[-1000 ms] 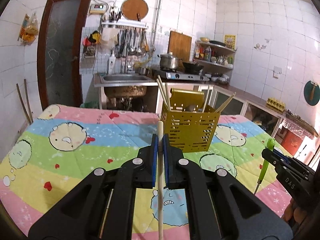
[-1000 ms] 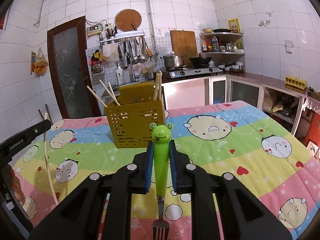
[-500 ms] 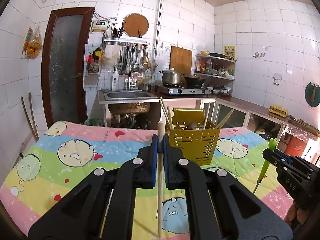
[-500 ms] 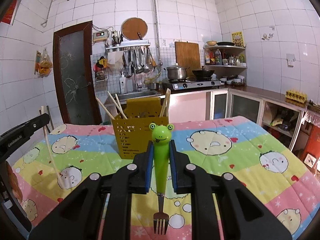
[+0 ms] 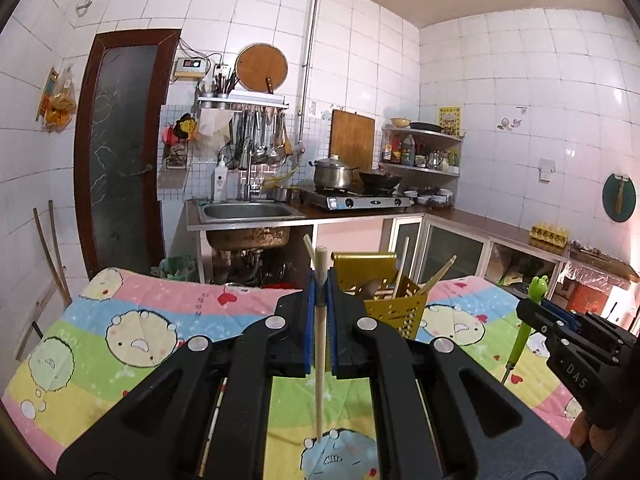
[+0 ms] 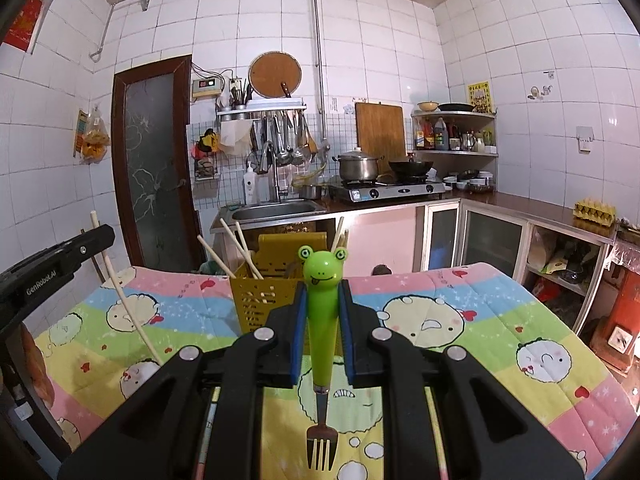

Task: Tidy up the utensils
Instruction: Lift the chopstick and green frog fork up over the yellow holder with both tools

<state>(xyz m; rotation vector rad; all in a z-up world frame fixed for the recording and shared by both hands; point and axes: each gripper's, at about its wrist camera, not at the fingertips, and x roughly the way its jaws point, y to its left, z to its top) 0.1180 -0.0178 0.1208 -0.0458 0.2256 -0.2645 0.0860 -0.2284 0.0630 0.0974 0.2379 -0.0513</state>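
My left gripper [image 5: 319,300] is shut on a pale wooden chopstick [image 5: 319,352] that hangs upright, its tip above the quilt. My right gripper [image 6: 322,312] is shut on the green frog-headed handle of a small fork [image 6: 321,320], tines pointing down. A yellow perforated utensil holder [image 6: 260,300] with several chopsticks in it stands on the table just beyond both grippers, also seen as the holder [image 5: 394,312] in the left wrist view. The right gripper [image 5: 560,336] with the fork [image 5: 528,320] shows at the right of the left wrist view; the left gripper [image 6: 52,272] and chopstick [image 6: 124,300] show at the left of the right wrist view.
The table is covered by a rainbow cartoon quilt [image 6: 460,320]. Behind it run a sink [image 5: 248,212], a stove with a pot [image 5: 334,172] and a counter with cabinets [image 6: 492,240]. A dark door [image 5: 116,152] stands at the back left.
Both grippers have risen with the chopstick and the fork held; the holder and quilt sit lower in both views and more wall and ceiling show.
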